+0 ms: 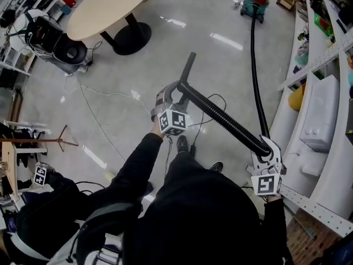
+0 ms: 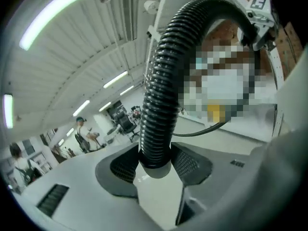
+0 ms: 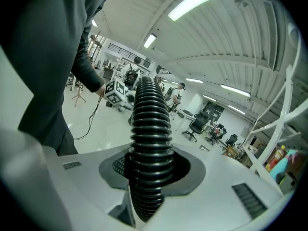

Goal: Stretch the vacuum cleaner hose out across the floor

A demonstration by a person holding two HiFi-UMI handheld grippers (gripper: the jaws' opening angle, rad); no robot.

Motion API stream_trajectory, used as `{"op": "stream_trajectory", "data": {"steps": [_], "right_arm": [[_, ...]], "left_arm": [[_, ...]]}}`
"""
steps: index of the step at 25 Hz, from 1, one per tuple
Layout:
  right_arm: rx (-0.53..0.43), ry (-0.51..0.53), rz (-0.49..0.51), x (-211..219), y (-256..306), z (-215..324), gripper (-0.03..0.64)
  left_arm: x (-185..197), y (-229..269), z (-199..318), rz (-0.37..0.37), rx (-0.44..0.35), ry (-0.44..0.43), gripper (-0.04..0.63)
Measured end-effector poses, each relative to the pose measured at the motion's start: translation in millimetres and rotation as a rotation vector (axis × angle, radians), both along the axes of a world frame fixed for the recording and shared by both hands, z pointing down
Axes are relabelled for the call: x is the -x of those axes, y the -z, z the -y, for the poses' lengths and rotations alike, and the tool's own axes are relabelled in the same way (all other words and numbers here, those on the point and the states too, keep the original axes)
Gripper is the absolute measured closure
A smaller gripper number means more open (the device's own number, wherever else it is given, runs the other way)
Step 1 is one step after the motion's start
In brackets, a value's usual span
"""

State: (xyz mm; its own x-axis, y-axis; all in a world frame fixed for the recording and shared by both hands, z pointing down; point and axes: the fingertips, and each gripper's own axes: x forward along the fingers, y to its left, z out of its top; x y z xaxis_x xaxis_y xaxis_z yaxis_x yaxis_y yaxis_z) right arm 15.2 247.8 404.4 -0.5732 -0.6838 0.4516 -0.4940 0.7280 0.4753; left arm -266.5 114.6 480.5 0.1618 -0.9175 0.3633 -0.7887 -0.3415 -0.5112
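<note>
The floor point(image 1: 220, 70) is bare concrete, with a round table point(image 1: 107, 7) near its far left edge and shelving point(image 1: 322, 109) along its right edge. The vacuum cleaner point(image 1: 255, 1) stands at the far right. From it the black hose point(image 1: 255, 76) runs fairly straight along the floor beside the shelving towards the person, so that stretch looks laid out.

The rest is not done. The ribbed end section is lifted off the floor and slants back across the person's front, with the rigid wand point(image 1: 188, 68) pointing away. This end has yet to be carried out in line and set down.

The right gripper point(image 1: 266, 148) is clamped on the hose where it leaves the floor, its jaws pressed to the ribs point(image 3: 149, 148). The left gripper point(image 1: 171, 101) grips the hose by its grey cuff point(image 2: 155, 170), with both pads against it.
</note>
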Motion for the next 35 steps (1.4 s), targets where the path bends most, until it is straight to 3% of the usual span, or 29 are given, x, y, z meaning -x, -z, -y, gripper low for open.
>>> {"op": "stream_trajectory", "data": {"steps": [5, 8, 16, 20, 24, 28, 30, 32, 33, 35], "right_arm": [[0.093, -0.011, -0.015, -79, -67, -38, 0.479], [0.126, -0.024, -0.047, -106, -100, -49, 0.479], [0.138, -0.045, -0.032, -102, -127, -47, 0.477], [0.114, 0.043, 0.061, -64, -95, -59, 0.377], [0.067, 0.148, 0.227, 19, 1, -68, 0.348], [0.087, 0.301, 0.145, 110, 28, -57, 0.281], [0.179, 0.364, 0.117, 141, 16, -64, 0.284], [0.293, 0.341, 0.147, 156, 4, -71, 0.364], [0.352, 0.312, 0.172, 158, -2, -74, 0.441], [0.43, 0.259, 0.195, 163, -15, -83, 0.476]], "left_arm": [[-65, 73, -41, 0.239, -0.148, -0.07, 0.371], [-106, 114, -69, 0.343, -0.249, -0.131, 0.373], [-145, 203, -114, 0.502, -0.49, -0.156, 0.377], [-157, 220, -134, 0.607, -0.577, -0.191, 0.377], [-162, 201, -152, 0.742, -0.62, -0.281, 0.364], [-158, 172, -167, 0.763, -0.621, -0.339, 0.362], [-153, 165, -171, 0.766, -0.624, -0.347, 0.362], [-143, 152, -174, 0.788, -0.609, -0.357, 0.362], [-138, 144, -178, 0.795, -0.603, -0.366, 0.362], [-129, 129, -189, 0.785, -0.594, -0.389, 0.362]]}}
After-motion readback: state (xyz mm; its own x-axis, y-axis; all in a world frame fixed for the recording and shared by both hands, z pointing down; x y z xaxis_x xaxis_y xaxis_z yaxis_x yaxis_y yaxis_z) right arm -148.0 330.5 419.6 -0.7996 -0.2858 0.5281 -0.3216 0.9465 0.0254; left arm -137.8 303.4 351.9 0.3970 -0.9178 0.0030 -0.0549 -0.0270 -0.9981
